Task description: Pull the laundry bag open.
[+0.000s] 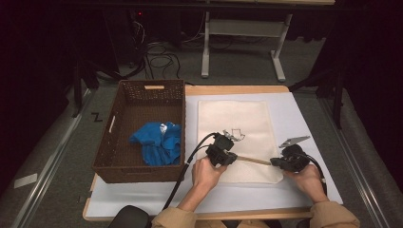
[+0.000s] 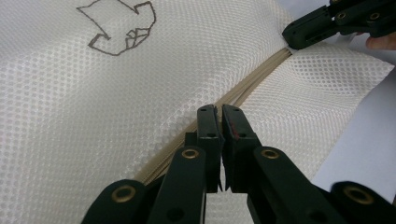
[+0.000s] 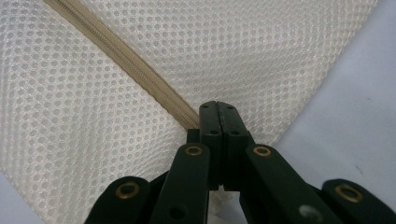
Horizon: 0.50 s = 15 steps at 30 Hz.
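A cream mesh bag [image 1: 237, 121] with a small line drawing [image 1: 236, 134] lies flat on the pale mat. A tan zipper [image 1: 253, 160] runs along its near end. In the left gripper view the zipper [image 2: 254, 79] runs away from my left gripper [image 2: 219, 110], whose jaws are pressed together on it. That left gripper [image 1: 227, 156] sits at the zipper's left part. My right gripper [image 1: 278, 163] is at the zipper's right end, near the bag's corner. The right gripper [image 3: 218, 105] is shut on the end of the zipper [image 3: 126, 60]. The right gripper's jaws [image 2: 303, 33] also appear far off.
A dark wicker basket [image 1: 124, 168] stands left of the bag and holds a crumpled blue cloth [image 1: 159, 142]. The mat [image 1: 304, 123] has bare room right of the bag and along the near edge. Table legs and cables lie on the floor beyond.
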### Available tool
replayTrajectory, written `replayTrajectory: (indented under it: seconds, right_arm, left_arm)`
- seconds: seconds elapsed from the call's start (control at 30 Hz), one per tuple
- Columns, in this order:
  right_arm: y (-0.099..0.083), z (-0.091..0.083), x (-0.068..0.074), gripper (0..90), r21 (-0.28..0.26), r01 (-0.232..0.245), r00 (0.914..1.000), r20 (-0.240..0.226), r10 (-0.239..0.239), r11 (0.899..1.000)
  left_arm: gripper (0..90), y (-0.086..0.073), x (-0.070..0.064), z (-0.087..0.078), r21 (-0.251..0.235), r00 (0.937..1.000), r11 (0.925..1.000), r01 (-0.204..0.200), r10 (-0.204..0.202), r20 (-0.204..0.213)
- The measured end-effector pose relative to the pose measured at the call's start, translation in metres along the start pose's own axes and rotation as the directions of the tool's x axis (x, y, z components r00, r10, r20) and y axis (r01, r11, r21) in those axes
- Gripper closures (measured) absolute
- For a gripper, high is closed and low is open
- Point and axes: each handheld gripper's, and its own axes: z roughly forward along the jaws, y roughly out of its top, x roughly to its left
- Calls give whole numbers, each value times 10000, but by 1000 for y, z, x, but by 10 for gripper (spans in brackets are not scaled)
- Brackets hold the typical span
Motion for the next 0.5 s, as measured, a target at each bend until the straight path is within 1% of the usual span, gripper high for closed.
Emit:
replayTrajectory:
  seconds: [0.23, 0.33, 0.43, 0.5]
  right_arm:
    - [0, 0, 0, 900, 26, -23, 10000, 18, 22, 10000]
    - [0, 0, 0, 900, 24, -19, 10000, 6, 19, 10000]
    - [0, 0, 0, 900, 8, -19, 10000, -26, 19, 10000]
    - [0, 0, 0, 900, 4, -29, 10000, -7, 29, 10000]
  left_arm:
    - [866, -1, 1, -2, 55, 10000, 10000, -54, 54, -81]
    - [866, -1, 1, -3, 28, 9997, 10000, -87, 88, -224]
    - [865, -2, 0, -4, 153, 9981, 9995, -282, 290, -536]
    - [866, -3, 0, -4, 172, 9981, 9993, -319, 328, -529]
